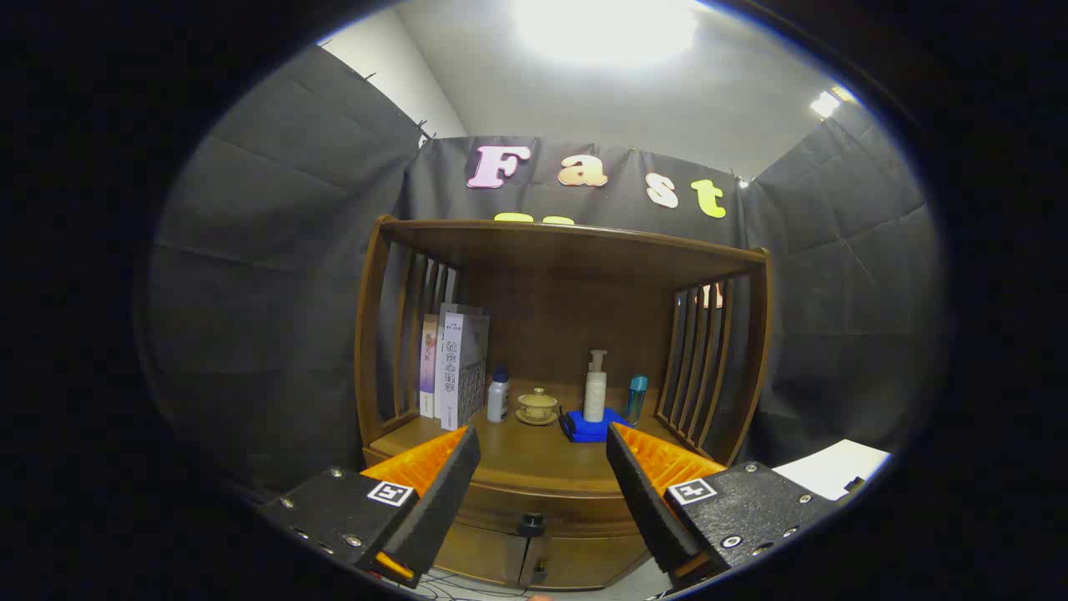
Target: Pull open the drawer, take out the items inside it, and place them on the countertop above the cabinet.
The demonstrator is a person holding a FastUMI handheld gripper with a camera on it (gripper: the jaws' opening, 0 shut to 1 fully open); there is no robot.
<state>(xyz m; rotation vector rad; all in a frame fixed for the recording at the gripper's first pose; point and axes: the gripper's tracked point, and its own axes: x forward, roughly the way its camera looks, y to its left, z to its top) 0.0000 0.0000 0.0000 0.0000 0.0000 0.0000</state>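
The claw (542,480) is hanging wide apart and holding nothing, its fingers framing the drawer knob (531,524), which is sitting low between them and just ahead, presumably lined up so the fingers can close on it. The drawer (534,559) is looking closed, so whatever lies inside is hidden. Beyond the fingers the tabletop (526,463) is carrying books (455,367), a small white bottle (498,395), a lidded cup (537,406), a pump bottle (595,388) on a blue pad (594,430), and a blue bottle (637,398), all crowded toward the back, leaving bare room up front.

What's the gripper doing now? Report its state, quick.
Gripper: open, holding nothing, fingers spread ahead of the closed drawer's knob.
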